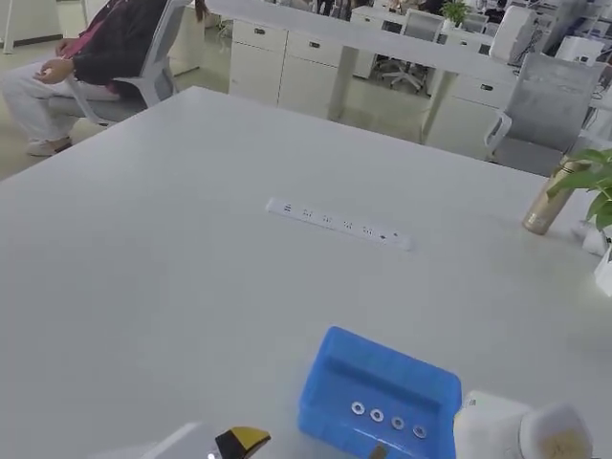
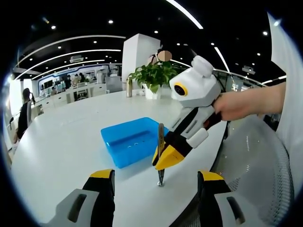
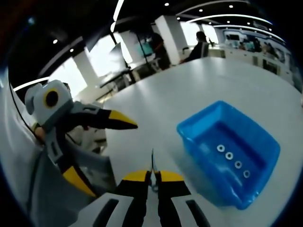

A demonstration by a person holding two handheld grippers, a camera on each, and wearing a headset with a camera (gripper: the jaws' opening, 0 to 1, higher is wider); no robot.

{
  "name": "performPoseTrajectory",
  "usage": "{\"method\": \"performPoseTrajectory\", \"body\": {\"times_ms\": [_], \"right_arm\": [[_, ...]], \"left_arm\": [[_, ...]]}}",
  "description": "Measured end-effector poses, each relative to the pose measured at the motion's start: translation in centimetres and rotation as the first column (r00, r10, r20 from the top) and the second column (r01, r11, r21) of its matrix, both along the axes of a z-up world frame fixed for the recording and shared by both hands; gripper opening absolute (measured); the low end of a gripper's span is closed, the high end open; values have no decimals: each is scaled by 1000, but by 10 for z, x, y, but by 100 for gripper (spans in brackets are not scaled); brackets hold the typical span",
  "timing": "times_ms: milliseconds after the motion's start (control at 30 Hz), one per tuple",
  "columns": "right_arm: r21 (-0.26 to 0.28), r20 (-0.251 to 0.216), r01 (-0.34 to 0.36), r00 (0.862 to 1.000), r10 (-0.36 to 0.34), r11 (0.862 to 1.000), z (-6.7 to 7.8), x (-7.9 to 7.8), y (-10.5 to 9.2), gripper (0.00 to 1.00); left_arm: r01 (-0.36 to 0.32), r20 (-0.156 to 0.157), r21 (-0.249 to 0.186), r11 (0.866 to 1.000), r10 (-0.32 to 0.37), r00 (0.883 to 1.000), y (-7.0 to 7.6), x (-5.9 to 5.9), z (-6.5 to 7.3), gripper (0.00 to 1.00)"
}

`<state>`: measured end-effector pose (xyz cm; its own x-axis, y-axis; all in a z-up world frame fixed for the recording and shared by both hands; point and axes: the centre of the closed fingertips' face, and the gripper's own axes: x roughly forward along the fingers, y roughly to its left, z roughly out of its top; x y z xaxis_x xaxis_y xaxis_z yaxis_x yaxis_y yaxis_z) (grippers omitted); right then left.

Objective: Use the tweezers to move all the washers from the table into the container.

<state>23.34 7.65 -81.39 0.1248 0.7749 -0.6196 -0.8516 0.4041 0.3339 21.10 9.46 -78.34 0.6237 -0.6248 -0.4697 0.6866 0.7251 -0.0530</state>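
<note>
A blue container [image 1: 330,368] stands near the table's front edge with several washers [image 1: 387,417] in a row inside it. They also lie in the container [image 3: 203,127] as washers [image 3: 233,161] in the right gripper view. My right gripper [image 3: 154,177] is shut on the thin tweezers [image 3: 152,164]. In the left gripper view the right gripper [image 2: 165,158] holds the tweezers [image 2: 161,142] upright, their tips touching the table just before the container [image 2: 118,142]. What is at the tips is too small to tell. My left gripper [image 2: 156,182] is open and holds nothing. It sits left of the tweezers.
A white power strip [image 1: 339,223] lies mid-table. A metal bottle [image 1: 547,201] and a potted plant [image 1: 598,182] stand at the far right. A person [image 1: 86,57] sits on a chair beyond the table's far left corner. Desks and chairs stand behind.
</note>
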Motion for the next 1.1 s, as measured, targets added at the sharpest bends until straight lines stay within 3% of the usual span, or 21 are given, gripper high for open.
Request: {"method": "performPoseTrajectory", "body": {"times_ms": [300, 433, 467, 533, 700, 833, 867, 967, 1100], "right_arm": [[-12, 2, -19, 1000, 19, 1000, -4, -5, -1, 4], [-35, 49, -62, 997, 63, 997, -2, -10, 1, 4], [-53, 85, -94, 992, 99, 994, -3, -12, 1, 4], [-67, 111, -123, 985, 130, 990, -3, -15, 2, 4], [-109, 181, -194, 960, 212, 975, -5, -22, 3, 4], [-160, 249, -269, 920, 302, 950, -7, -27, 5, 4], [-178, 272, -294, 902, 334, 939, -8, -29, 6, 4], [-197, 308, -323, 876, 371, 926, -9, -31, 6, 3], [-219, 331, -346, 853, 403, 912, -10, -32, 6, 3]], "left_arm": [[-2, 2, -2, 1000, 2, 1000, 1, 0, 1, 71], [-1, 2, -1, 1000, 1, 1000, 1, 0, 0, 71], [0, 2, 0, 1000, 0, 1000, 1, 0, 0, 71], [0, 2, 1, 1000, 0, 1000, 1, 0, 0, 71], [0, 4, 3, 1000, 0, 1000, 1, 0, 0, 71], [3, 3, 3, 1000, -3, 1000, 1, 0, 0, 71], [4, 2, 2, 1000, -4, 1000, 1, 0, 0, 71], [3, 3, 1, 1000, -3, 1000, 1, 0, 0, 71], [4, 2, 2, 1000, -4, 1000, 1, 0, 0, 71]]}}
